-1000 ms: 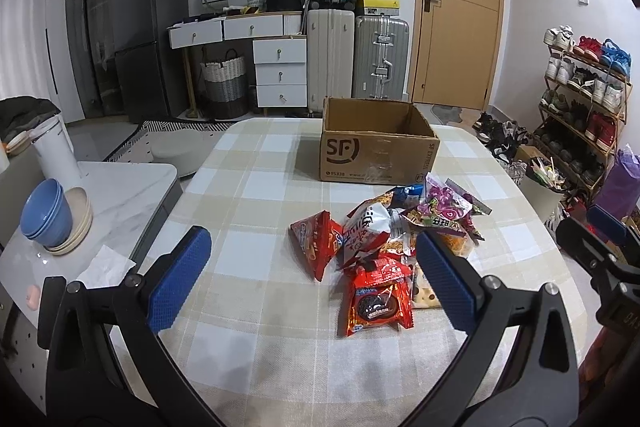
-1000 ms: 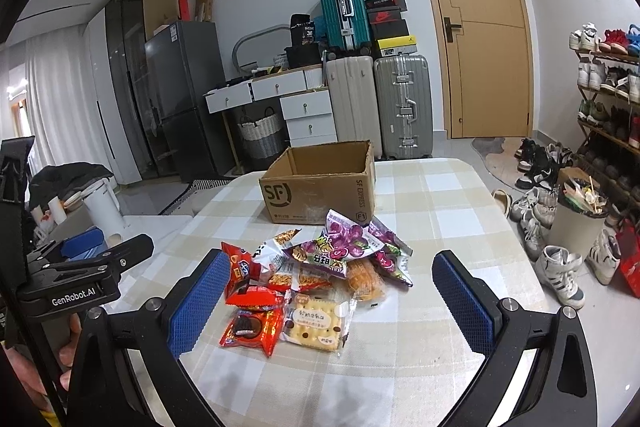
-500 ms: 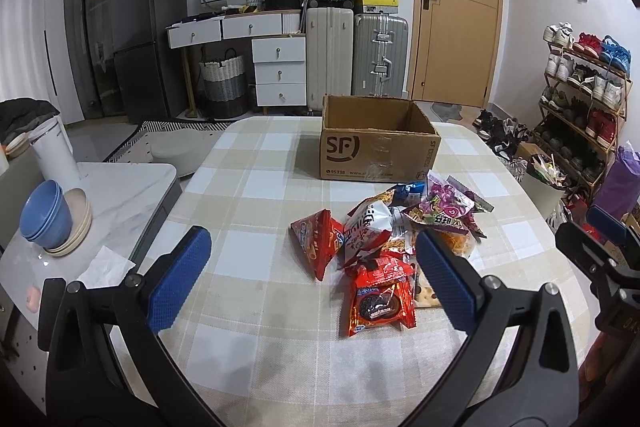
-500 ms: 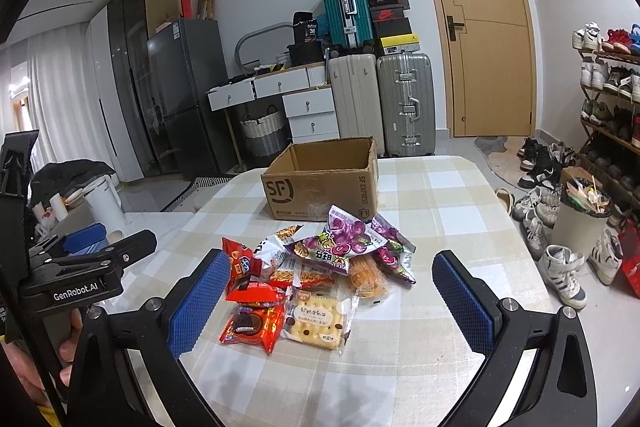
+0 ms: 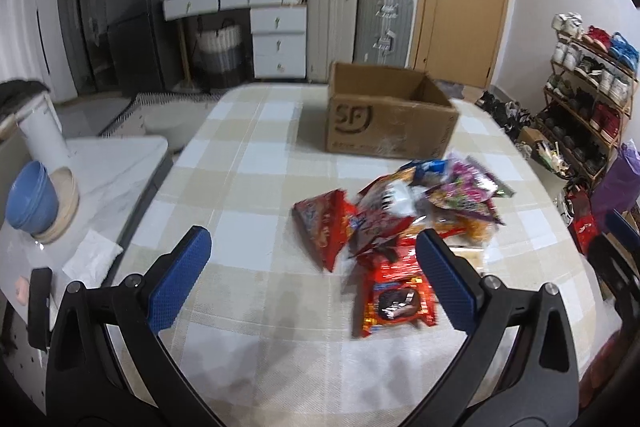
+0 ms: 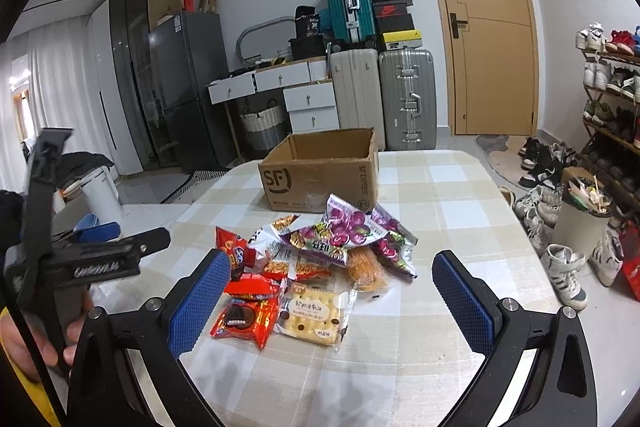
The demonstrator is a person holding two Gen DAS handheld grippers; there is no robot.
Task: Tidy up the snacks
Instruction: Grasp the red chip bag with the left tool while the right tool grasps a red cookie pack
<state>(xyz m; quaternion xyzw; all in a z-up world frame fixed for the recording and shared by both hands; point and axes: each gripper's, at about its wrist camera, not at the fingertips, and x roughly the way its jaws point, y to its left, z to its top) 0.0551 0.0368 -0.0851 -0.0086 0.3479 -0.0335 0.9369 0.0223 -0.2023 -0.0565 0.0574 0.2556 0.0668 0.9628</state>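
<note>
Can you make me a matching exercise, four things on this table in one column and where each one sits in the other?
Things:
1. cardboard box
2. cracker pack
3. purple snack bag
4. chocolate cookie pack

Places:
A. on top of the snack pile
B. near edge of the pile, right of the red pack
C. behind the pile, open and upright
D. near edge of the pile, beside the right gripper's left finger

Pairs: 1-C, 2-B, 3-A, 4-D

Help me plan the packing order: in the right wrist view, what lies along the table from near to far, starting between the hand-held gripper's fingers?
Cracker packet → orange snack pack → purple candy bag → cardboard box
</note>
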